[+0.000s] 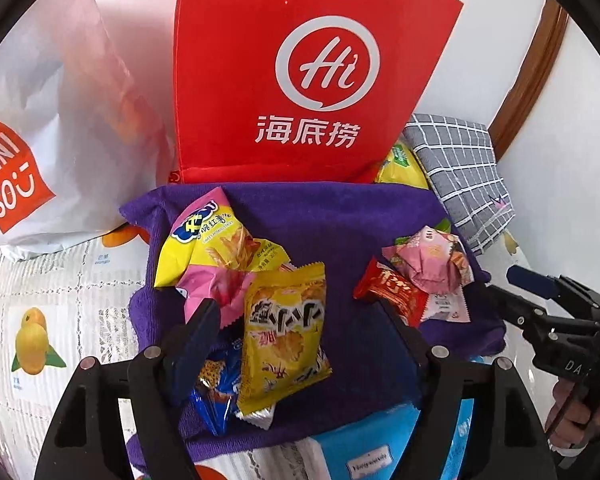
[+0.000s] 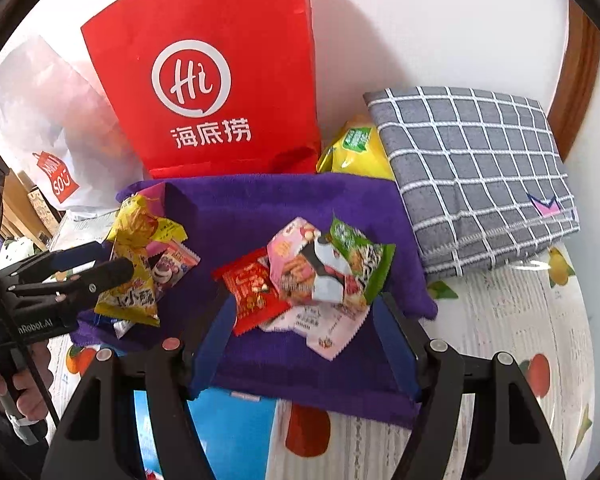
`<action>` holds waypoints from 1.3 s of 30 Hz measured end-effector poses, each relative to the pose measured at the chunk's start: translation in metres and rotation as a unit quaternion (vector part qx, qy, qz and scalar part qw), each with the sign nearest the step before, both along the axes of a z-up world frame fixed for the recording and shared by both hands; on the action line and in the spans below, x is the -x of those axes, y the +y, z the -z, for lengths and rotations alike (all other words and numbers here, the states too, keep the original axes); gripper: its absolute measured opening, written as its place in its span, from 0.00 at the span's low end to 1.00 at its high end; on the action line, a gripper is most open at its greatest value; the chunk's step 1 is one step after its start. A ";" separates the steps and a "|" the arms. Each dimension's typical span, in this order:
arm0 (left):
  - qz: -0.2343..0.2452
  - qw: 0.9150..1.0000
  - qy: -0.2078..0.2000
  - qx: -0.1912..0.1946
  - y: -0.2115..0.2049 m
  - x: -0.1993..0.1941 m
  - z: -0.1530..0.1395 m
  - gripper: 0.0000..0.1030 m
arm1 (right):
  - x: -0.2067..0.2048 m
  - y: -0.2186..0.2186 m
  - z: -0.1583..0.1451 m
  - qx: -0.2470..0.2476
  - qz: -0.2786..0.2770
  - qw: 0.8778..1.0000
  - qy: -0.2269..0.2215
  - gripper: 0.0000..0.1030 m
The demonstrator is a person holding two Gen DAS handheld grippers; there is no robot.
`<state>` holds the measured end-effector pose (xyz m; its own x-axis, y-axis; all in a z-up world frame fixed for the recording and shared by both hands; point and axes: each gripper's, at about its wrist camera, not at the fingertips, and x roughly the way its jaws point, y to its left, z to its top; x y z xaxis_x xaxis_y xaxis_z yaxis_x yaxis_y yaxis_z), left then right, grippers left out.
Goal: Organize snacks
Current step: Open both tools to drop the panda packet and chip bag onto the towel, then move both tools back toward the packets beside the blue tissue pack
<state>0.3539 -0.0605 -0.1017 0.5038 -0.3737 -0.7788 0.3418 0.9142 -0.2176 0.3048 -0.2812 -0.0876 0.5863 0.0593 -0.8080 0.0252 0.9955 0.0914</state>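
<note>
A: Where do the snacks lie?

B: In two heaps on a folded purple towel (image 1: 324, 216). The left heap has a yellow crisp packet (image 1: 286, 336) on top, a yellow-and-pink sweet-potato-stick packet (image 1: 216, 248) behind it and a blue packet (image 1: 216, 392) beneath. The right heap is a red packet (image 2: 252, 292), a pink one (image 2: 296, 264) and a green one (image 2: 360, 256), overlapping.

A: And the tools?

B: The left tool (image 1: 300, 316) has its jaws apart around the left heap, gripping nothing. The right tool (image 2: 304, 308) is likewise spread, straddling the right heap. I judge each is lined up to take a packet from its own pile.

A: Why the towel?

B: Probably as a sorting mat. Behind it stand a red paper bag with a white "Hi" logo (image 1: 300, 80) and a white paper bag (image 1: 60, 120), likely destinations.

A: The surroundings?

B: A table (image 1: 60, 300) under a fruit-printed cover, a grey checked cloth (image 2: 472, 176) to the right, a white wall behind.
</note>
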 end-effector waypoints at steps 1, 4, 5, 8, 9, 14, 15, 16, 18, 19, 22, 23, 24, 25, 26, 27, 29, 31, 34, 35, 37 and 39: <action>0.001 1.000 0.000 0.004 0.001 0.002 -0.001 0.74 | 0.004 0.000 -0.001 0.000 0.001 1.000 0.000 0.68; 0.002 1.000 0.001 0.006 0.004 0.008 -0.005 0.74 | 0.015 0.002 -0.004 0.004 0.006 1.000 -0.006 0.68; 0.003 1.000 0.000 0.006 0.005 0.010 -0.006 0.74 | 0.019 0.002 -0.006 0.005 0.008 1.000 -0.009 0.68; 0.006 1.000 -0.007 0.006 0.010 0.018 -0.011 0.74 | 0.029 0.003 -0.008 0.005 0.014 1.000 -0.016 0.68; 0.006 1.000 -0.008 0.007 0.011 0.021 -0.012 0.74 | 0.033 0.004 -0.009 0.004 0.014 1.000 -0.017 0.68; 0.008 1.000 -0.011 0.007 0.018 0.037 -0.018 0.73 | 0.051 0.010 -0.007 0.012 0.020 1.000 -0.012 0.68; 0.008 1.000 -0.012 0.007 0.019 0.039 -0.018 0.73 | 0.053 0.010 -0.007 0.012 0.020 1.000 -0.011 0.68; 0.008 1.000 -0.013 0.006 0.019 0.042 -0.018 0.73 | 0.057 0.010 -0.006 0.010 0.022 1.000 -0.009 0.68; 0.009 1.000 -0.012 0.006 0.021 0.049 -0.019 0.73 | 0.065 0.012 -0.006 0.008 0.025 1.000 -0.009 0.68; 0.009 1.000 -0.012 0.005 0.022 0.051 -0.019 0.73 | 0.068 0.012 -0.005 0.006 0.026 1.000 -0.008 0.68; 0.010 1.000 -0.007 0.005 0.027 0.060 -0.018 0.73 | 0.077 0.014 -0.004 -0.007 0.025 1.000 0.001 0.68; 0.012 1.000 -0.005 0.005 0.028 0.063 -0.018 0.73 | 0.080 0.015 -0.003 -0.011 0.023 1.000 0.005 0.68; 0.012 1.000 -0.005 0.005 0.030 0.066 -0.018 0.73 | 0.082 0.016 -0.002 -0.012 0.022 1.000 0.008 0.68; 0.012 1.000 -0.005 0.005 0.031 0.068 -0.018 0.73 | 0.086 0.018 -0.001 -0.012 0.019 1.000 0.010 0.67; 0.011 1.000 -0.004 0.002 0.032 0.071 -0.017 0.73 | 0.089 0.020 -0.001 -0.012 0.017 1.000 0.009 0.67; 0.011 1.000 -0.003 0.000 0.033 0.072 -0.017 0.73 | 0.092 0.021 0.000 -0.012 0.016 1.000 0.009 0.67; 0.008 1.000 -0.003 -0.002 0.036 0.077 -0.018 0.73 | 0.098 0.023 0.001 -0.014 0.016 1.000 0.010 0.67; 0.008 1.000 -0.003 -0.002 0.038 0.081 -0.020 0.73 | 0.104 0.025 0.003 -0.021 0.016 1.000 0.010 0.67; 0.003 1.000 -0.001 -0.003 0.042 0.087 -0.020 0.73 | 0.112 0.027 0.006 -0.025 0.017 0.999 0.012 0.67; 0.002 1.000 -0.001 -0.004 0.043 0.089 -0.020 0.73 | 0.115 0.027 0.008 -0.027 0.018 0.999 0.014 0.67; -0.001 1.000 0.000 -0.005 0.046 0.092 -0.020 0.73 | 0.118 0.028 0.012 -0.031 0.017 0.999 0.019 0.64; -0.005 1.000 0.001 -0.003 0.048 0.095 -0.020 0.73 | 0.123 0.030 0.016 -0.030 0.018 0.999 0.024 0.60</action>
<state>0.2593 -0.0126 -0.0820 0.5049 -0.3642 -0.7826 0.3329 0.9186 -0.2127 0.1818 -0.2516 -0.1034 0.5503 0.0877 -0.8303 0.0660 0.9868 0.1479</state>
